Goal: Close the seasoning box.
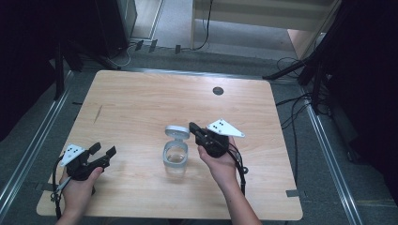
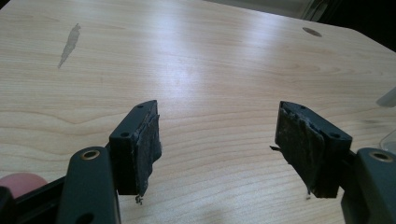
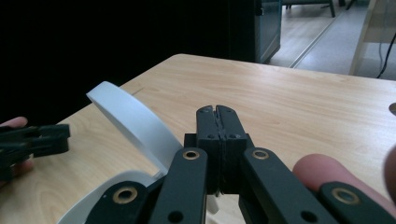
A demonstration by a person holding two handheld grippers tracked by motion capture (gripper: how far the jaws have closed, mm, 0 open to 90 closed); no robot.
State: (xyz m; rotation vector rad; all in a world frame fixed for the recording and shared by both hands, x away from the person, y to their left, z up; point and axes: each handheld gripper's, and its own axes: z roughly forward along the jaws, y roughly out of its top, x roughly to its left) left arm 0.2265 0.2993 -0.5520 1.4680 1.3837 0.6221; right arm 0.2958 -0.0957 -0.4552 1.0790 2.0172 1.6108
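A clear plastic jar (image 1: 175,160) stands at the table's middle with its white flip lid (image 1: 177,131) swung open behind it. My right gripper (image 1: 192,127) is shut, its tips right beside the lid's right edge; whether they touch it I cannot tell. In the right gripper view the jaws (image 3: 217,112) are pressed together with nothing between them, and the white lid (image 3: 135,119) rises just to their left. My left gripper (image 1: 104,150) is held near the table's front left, open and empty, well apart from the jar. Its worn pads (image 2: 148,144) stand wide apart over bare wood.
The wooden table (image 1: 141,93) has a round cable hole (image 1: 218,90) near its far edge and a dark streak (image 1: 97,114) at the left. Cables trail from both grippers. Dark stands and cables surround the table on the floor.
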